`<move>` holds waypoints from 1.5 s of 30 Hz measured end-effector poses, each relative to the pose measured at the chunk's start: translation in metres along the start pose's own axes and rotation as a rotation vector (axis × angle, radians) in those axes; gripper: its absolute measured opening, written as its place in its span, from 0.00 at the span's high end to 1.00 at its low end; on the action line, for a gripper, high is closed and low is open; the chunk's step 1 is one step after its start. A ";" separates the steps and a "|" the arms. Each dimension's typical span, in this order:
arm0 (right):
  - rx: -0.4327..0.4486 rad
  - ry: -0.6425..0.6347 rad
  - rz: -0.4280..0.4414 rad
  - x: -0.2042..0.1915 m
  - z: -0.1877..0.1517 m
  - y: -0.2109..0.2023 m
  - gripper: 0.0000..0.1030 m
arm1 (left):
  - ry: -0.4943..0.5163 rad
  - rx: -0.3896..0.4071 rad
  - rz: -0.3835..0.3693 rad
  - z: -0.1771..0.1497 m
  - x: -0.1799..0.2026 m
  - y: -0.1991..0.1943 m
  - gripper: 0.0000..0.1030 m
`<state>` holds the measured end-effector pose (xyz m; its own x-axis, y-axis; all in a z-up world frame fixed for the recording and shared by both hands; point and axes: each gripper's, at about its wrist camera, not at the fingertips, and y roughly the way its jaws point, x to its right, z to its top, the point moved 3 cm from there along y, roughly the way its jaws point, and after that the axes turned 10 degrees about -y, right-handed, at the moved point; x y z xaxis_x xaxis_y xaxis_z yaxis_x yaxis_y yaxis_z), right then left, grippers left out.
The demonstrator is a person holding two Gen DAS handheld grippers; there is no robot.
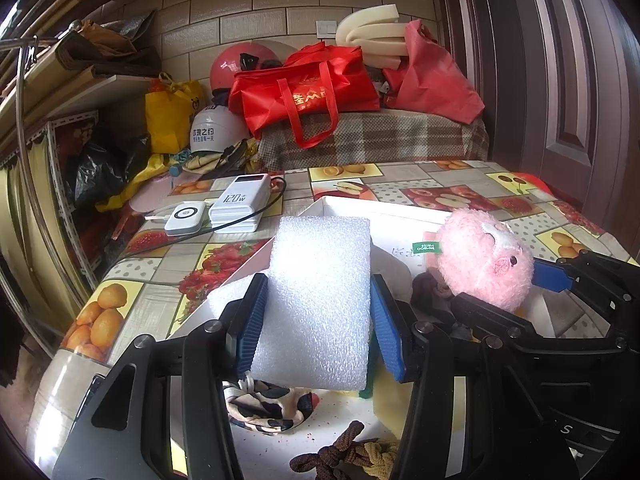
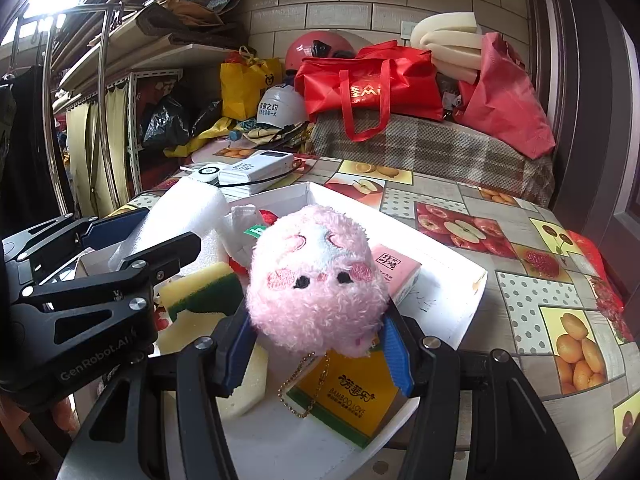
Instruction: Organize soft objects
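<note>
I note the foam block: white, pebbled, matt. Just beside it, the plush pig: pink, fuzzy pile. Gripper pads: blue ribbed rubbery plastic. Tablecloth beneath the block: glossy printed vinyl.

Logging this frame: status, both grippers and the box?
Left gripper shut on white foam block. Right gripper shut on pink plush toy. Both over white box, already crowded: sponge, tissue packs.

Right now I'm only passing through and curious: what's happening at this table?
A person is sorting soft things with two handheld grippers. The left gripper is clamped on a white foam block, and the right gripper on a pink plush toy. Both are held above a white tray containing a sponge, tissue packs and hair ties.
</note>
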<state>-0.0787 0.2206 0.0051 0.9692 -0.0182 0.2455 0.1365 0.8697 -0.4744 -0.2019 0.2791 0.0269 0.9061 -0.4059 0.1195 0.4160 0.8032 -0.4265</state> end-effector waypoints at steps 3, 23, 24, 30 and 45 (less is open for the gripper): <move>-0.003 0.004 -0.007 0.001 0.000 0.000 0.31 | -0.008 0.023 0.040 0.001 -0.002 -0.002 0.47; 0.015 0.032 -0.039 0.008 -0.002 -0.003 0.00 | -0.132 0.179 0.098 0.000 -0.025 -0.034 0.00; 0.029 0.041 -0.045 0.010 -0.002 -0.006 0.00 | -0.133 0.174 0.103 -0.001 -0.024 -0.036 0.00; 0.070 0.030 -0.116 0.007 -0.003 -0.021 0.00 | -0.148 0.130 0.133 -0.011 -0.015 -0.044 0.00; 0.147 0.129 -0.182 0.032 -0.043 -0.088 0.00 | -0.117 0.140 0.197 -0.035 0.008 -0.084 0.00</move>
<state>-0.0506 0.1219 0.0185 0.9510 -0.2351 0.2008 0.2884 0.9086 -0.3020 -0.2324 0.1936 0.0325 0.9699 -0.1893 0.1531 0.2303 0.9174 -0.3246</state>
